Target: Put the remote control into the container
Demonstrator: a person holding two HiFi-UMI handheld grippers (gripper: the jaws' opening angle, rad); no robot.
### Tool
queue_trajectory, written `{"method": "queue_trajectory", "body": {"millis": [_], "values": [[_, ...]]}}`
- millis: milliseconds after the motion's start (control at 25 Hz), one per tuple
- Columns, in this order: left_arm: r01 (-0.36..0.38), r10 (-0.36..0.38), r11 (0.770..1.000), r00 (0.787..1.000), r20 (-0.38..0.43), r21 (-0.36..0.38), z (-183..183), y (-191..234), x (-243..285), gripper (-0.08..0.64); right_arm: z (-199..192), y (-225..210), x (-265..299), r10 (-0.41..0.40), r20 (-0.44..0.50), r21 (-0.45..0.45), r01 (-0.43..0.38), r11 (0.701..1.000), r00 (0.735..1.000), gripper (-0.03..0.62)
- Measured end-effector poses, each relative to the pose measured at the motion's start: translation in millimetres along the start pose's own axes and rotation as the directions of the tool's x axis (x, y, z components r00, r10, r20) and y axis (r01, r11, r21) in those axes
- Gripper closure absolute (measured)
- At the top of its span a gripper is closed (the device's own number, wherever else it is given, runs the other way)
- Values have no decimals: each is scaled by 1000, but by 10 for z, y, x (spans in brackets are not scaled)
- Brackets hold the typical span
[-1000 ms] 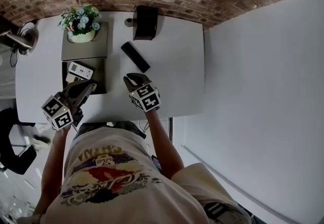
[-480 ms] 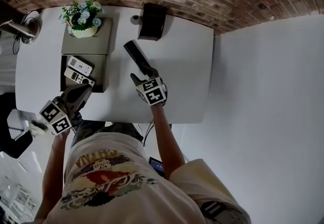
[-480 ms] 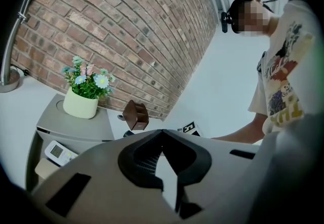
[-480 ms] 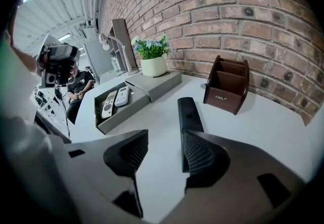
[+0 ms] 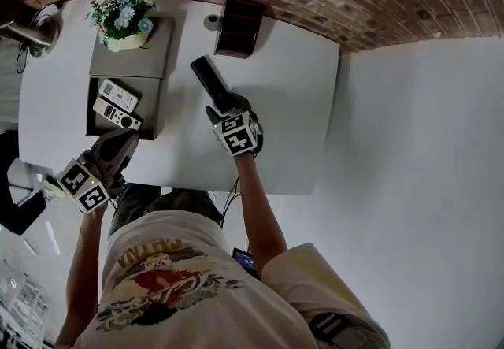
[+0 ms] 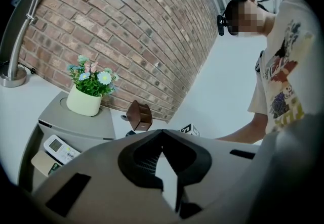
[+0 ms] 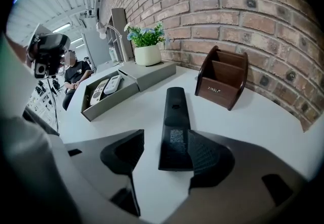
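Note:
A black remote control (image 5: 209, 79) (image 7: 174, 119) lies face down on the white table (image 5: 287, 115), pointing toward the brick wall. My right gripper (image 5: 224, 106) (image 7: 163, 153) is open; its jaws have just been opening and now straddle the remote's near end without squeezing it. The container, an open grey tray (image 5: 151, 105) (image 7: 104, 106), sits at the left and holds two light remotes (image 5: 116, 103) (image 7: 105, 88). My left gripper (image 5: 116, 147) (image 6: 162, 132) hovers at the table's front edge below the tray, shut with nothing in it.
A grey box (image 5: 132, 60) behind the tray carries a flower pot (image 5: 124, 18) (image 6: 90, 94) (image 7: 148, 48). A brown wooden holder (image 5: 240, 26) (image 7: 223, 79) stands by the brick wall beyond the remote. A lamp base (image 5: 27, 34) is at the far left corner.
My right gripper moved forward and down from the table's front to the black remote's near end, and its jaws opened. The left gripper stayed about where it was.

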State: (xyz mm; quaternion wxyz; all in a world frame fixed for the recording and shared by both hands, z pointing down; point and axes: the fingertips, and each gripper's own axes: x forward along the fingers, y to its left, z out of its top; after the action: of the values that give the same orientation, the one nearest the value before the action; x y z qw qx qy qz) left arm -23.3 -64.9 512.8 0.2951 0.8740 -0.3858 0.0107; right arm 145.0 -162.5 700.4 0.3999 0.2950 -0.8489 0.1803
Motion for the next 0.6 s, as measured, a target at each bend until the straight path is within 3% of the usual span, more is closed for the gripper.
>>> {"method": "queue_trajectory", "body": {"millis": [280,600], "values": [[-5,5,1000,1000,-1,-19,-98,-24,27,554,-27,-148,89,-27,-18,-16,26,1000,999,313],[-54,54,997,999,-1,-51,-235,-16,-137,555,-66,-175,193,7,-23,-12,-7,1000,1000,304]]}}
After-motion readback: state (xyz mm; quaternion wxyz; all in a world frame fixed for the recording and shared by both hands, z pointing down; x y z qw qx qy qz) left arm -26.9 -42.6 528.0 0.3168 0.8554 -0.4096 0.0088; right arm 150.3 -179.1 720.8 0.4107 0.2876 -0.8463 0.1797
